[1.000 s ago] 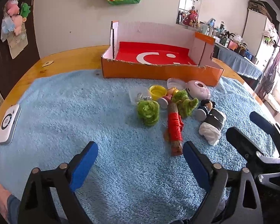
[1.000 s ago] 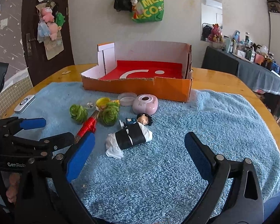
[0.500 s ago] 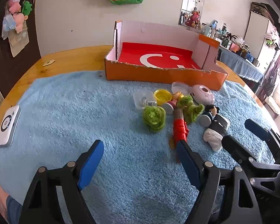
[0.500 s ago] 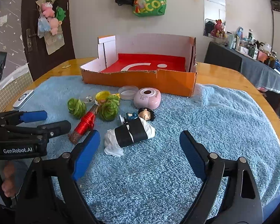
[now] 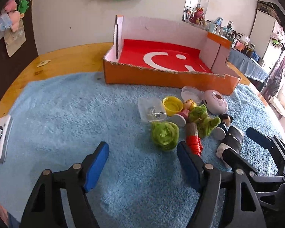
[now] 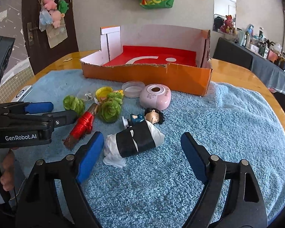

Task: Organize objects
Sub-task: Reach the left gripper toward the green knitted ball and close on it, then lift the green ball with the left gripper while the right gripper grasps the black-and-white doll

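Compared with a second ago, both grippers are seen to have been carried forward toward the cluster of small objects, which now sits larger and nearer in both wrist views. The left gripper (image 5: 142,163) is held with its jaws spread wide and nothing between them; its right pad has been brought just beside the red-wrapped stick (image 5: 194,142). The right gripper (image 6: 140,152) is likewise wide open and empty, and the black-and-white wrapped bundle (image 6: 134,142) now lies close in front of its jaws, nearer the left pad. This is judged to be an approach, with no object yet lifted and the sorting not yet begun.

The cardboard box (image 6: 148,76), orange outside with a ragged torn front edge and a glossy red floor marked in white, stands empty at the far side of the blue towel (image 5: 66,114), which is thick and fluffy and would be expected to cushion and slightly snag small items. The objects lie well short of the box, packed together and touching:

- two green fuzzy balls (image 5: 164,134), soft and crinkled;
- a pink rounded case (image 6: 155,96), smooth hard plastic with a hole on top;
- a yellow cap (image 5: 172,104) and a clear round lid (image 6: 133,88);
- a small clear plastic box (image 5: 152,110) with tiny metallic bits inside;
- a dark-haired figurine (image 6: 152,115), lying on its side against the bundle.

A white flat device (image 5: 0,138) rests at the towel's left edge.
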Demonstrator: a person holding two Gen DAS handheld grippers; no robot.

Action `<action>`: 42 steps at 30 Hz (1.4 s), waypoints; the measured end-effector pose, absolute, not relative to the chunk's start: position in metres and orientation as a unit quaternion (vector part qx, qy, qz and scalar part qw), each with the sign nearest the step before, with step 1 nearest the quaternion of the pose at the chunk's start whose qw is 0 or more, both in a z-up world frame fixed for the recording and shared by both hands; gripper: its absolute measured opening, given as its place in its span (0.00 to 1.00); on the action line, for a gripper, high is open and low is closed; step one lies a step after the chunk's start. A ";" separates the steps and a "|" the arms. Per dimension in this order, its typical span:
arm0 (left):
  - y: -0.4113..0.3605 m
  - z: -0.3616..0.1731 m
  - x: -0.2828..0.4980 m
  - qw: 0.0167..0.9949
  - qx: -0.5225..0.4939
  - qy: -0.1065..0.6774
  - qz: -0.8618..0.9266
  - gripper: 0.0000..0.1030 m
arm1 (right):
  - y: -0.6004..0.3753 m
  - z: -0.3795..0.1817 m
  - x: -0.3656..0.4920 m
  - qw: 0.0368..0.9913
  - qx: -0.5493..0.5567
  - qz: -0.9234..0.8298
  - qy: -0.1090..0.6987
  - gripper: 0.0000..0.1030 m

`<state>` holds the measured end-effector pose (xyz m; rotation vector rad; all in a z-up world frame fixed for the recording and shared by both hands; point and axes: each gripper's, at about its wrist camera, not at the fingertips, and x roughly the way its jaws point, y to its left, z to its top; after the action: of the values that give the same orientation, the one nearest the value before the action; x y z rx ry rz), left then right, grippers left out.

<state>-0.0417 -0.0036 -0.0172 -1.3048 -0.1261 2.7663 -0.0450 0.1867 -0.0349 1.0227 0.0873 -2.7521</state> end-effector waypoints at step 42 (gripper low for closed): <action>0.006 -0.004 -0.036 0.083 -0.405 -0.051 0.909 0.26 | 0.187 -0.014 -0.045 0.142 0.335 -0.931 0.005 0.57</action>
<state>-0.0356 0.0065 -0.0039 -1.2099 -0.1531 2.7142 -0.0451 0.1867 -0.0136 0.9679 0.0157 -2.6873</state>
